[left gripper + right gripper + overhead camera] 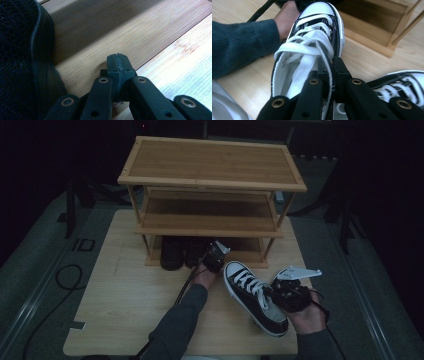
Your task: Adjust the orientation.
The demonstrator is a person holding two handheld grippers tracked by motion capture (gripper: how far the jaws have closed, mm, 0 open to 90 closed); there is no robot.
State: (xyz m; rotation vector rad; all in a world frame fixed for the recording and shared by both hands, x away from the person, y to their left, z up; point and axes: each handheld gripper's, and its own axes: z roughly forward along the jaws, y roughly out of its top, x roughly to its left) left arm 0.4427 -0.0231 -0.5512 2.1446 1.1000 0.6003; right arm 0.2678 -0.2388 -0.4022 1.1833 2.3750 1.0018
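My right gripper (331, 75) clamps the collar of the black canvas high-top sneaker with white laces (312, 42); my left gripper (118, 65) rests pressed together, empty, on the bamboo shoe rack's bottom shelf (105, 30).

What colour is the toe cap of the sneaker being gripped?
White, on a black sneaker; clearest in the right gripper view.

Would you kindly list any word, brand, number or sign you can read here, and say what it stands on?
None can be read.
Sneaker: no legible brand or label on its canvas, laces or toe cap.
Rack: plain wood, no markings.
Dark shoes under it: too dim to tell.
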